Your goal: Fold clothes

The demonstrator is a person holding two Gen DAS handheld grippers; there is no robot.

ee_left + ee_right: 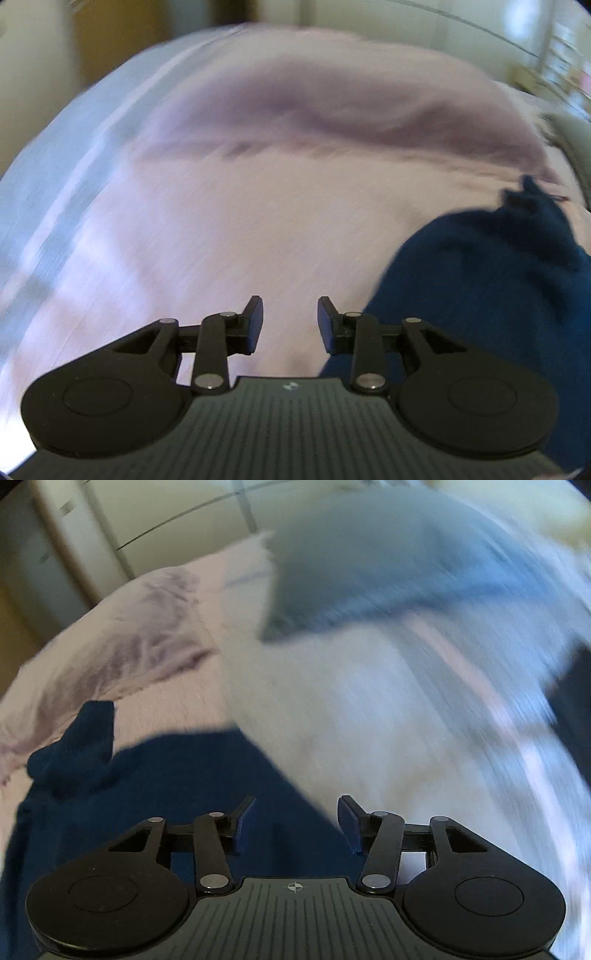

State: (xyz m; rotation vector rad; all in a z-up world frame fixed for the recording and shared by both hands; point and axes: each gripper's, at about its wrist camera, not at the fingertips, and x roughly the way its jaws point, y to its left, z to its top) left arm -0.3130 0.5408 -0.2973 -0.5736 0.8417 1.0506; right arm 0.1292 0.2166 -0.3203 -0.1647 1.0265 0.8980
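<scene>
Left claw [290,325]: jaws stand apart with nothing between them, released; it hangs over the pale pink bedding at the lower centre of the left wrist view
Right claw [296,823]: jaws parted and empty, released; it sits above the right edge of the dark blue cloth at the lower centre of the right wrist view
Dark blue garment [155,782]: lies on the bed, filling the lower left of the right wrist view, with a bunched corner standing up at mid left; in the left wrist view it fills the lower right, partly behind the claw's right finger
Pink bedding [229,229]: covers most of the left wrist view, with a rumpled, shadowed ridge across the upper half
Pillow [369,572]: grey-blue, upper centre of the right wrist view, resting on the bed beyond the garment
White sheet [369,720]: centre and right of the right wrist view, heavily blurred
Wardrobe doors [166,513]: cream, along the top left of the right wrist view, behind the bed
Sharpness: both views streaked with blur, fine details of the cloth cannot be told
</scene>
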